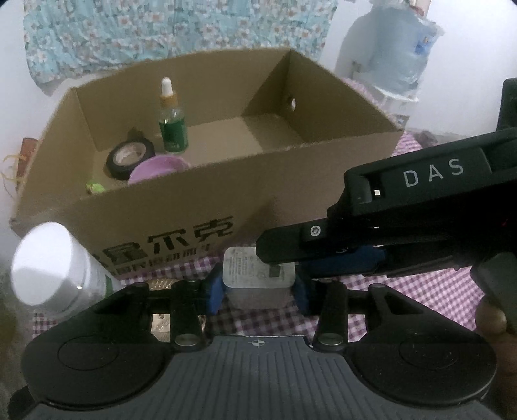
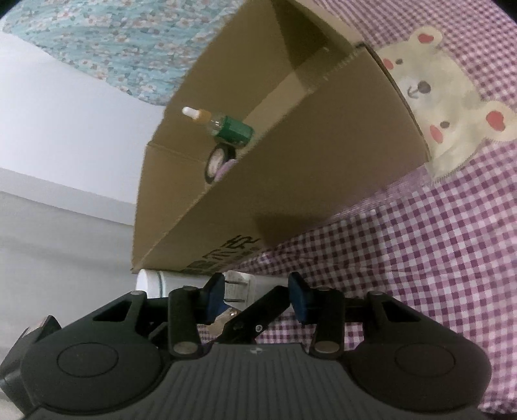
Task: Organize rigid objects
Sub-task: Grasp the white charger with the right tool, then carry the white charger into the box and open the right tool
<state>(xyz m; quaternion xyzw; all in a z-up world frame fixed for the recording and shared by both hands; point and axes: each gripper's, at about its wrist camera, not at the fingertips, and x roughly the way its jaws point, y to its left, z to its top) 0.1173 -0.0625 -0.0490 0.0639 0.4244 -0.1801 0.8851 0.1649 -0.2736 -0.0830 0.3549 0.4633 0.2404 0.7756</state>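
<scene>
A white plug adapter (image 1: 257,278) lies on the checked cloth just in front of a cardboard box (image 1: 200,200). My left gripper (image 1: 257,292) has its blue pads on both sides of the adapter and is shut on it. My right gripper (image 1: 284,255) reaches in from the right over the adapter's top; in the right wrist view (image 2: 255,295) its pads stand apart around the adapter's prongs (image 2: 237,289), open. The box (image 2: 290,168) holds a green dropper bottle (image 1: 173,124), a black tape roll (image 1: 129,158) and a purple lid (image 1: 158,168).
A white-capped bottle (image 1: 55,268) lies at the left beside the box. The purple checked cloth (image 2: 420,258) with a bear print (image 2: 446,106) covers the surface. A floral curtain (image 1: 161,29) hangs behind, and a blue-wrapped bundle (image 1: 397,55) sits at the back right.
</scene>
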